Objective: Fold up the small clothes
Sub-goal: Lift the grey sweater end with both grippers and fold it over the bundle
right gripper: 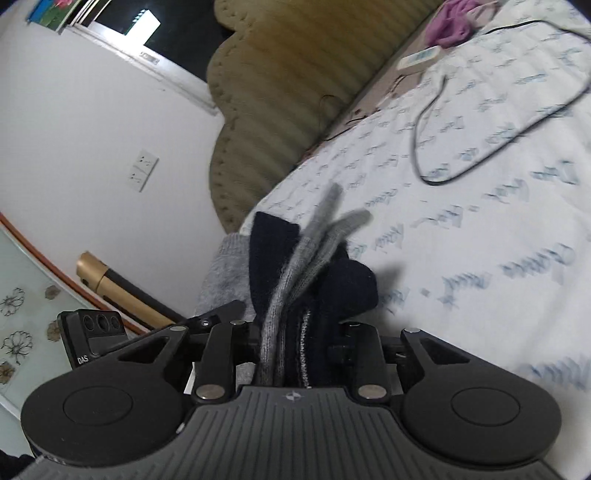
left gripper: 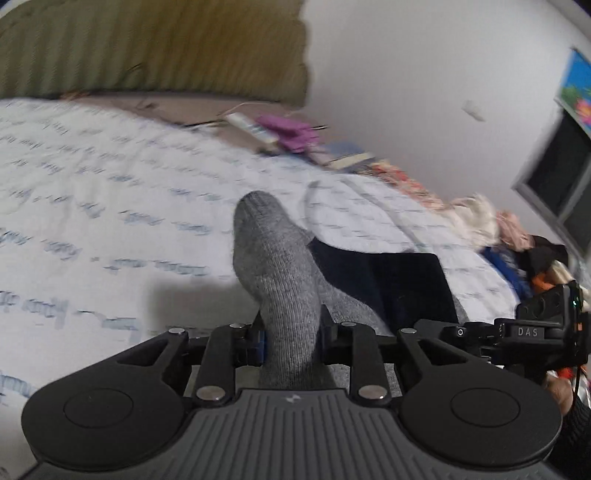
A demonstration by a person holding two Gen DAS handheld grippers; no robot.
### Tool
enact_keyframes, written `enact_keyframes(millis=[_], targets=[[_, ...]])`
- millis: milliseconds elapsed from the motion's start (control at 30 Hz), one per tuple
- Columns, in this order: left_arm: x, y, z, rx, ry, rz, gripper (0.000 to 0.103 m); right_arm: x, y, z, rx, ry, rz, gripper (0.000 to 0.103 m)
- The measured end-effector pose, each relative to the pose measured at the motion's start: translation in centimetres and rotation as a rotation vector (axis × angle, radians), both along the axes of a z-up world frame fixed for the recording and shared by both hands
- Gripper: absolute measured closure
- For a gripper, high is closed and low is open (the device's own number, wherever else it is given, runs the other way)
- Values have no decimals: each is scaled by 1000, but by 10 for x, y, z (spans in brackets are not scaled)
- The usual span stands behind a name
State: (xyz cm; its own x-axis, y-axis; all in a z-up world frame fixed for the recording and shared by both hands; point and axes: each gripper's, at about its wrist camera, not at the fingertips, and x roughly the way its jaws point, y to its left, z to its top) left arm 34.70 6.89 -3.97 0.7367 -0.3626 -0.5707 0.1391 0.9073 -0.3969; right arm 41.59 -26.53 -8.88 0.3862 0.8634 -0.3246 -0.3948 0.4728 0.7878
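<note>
**Both grippers clamped on socks above the bed**

We see the left gripper (left gripper: pixel 290 338) closed on a grey sock (left gripper: pixel 275 258), its pads pressing the knit from either side. The sock's toe end juts forward and upward past the fingers, lifted above the white printed bedsheet (left gripper: pixel 110 206). A dark navy sock (left gripper: pixel 399 284) lies just beside and partly under the grey one, towards the right side of the bed.

In the right wrist view, the right gripper (right gripper: pixel 295 341) is clamped on a bundle: grey sock (right gripper: pixel 291 280) fabric and dark navy sock (right gripper: pixel 351 280) fabric pinched together between its fingers. Two grey ends stick up past the navy cloth, blurred. The bundle sits near the bed's edge.

Farther up the bed, a black cable (right gripper: pixel 491 122) loops across the sheet, and a white remote (right gripper: pixel 419 59) lies beside a purple cloth (right gripper: pixel 452 24) near the olive padded headboard (right gripper: pixel 280 96). A heap of mixed clothes (left gripper: pixel 517 243) sits at the bed's right side.
</note>
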Motion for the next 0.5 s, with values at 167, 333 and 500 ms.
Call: enact_keyframes(millis=[167, 333, 500], targets=[[20, 6, -44, -10, 96, 36, 69, 31, 1, -41, -41, 161, -41, 65], [-33, 34, -31, -158, 88, 76, 54, -20, -37, -12, -8, 109, -56, 12], [-102, 40, -56, -281, 169, 71, 53, -79, -69, -23, -25, 160, -26, 18]])
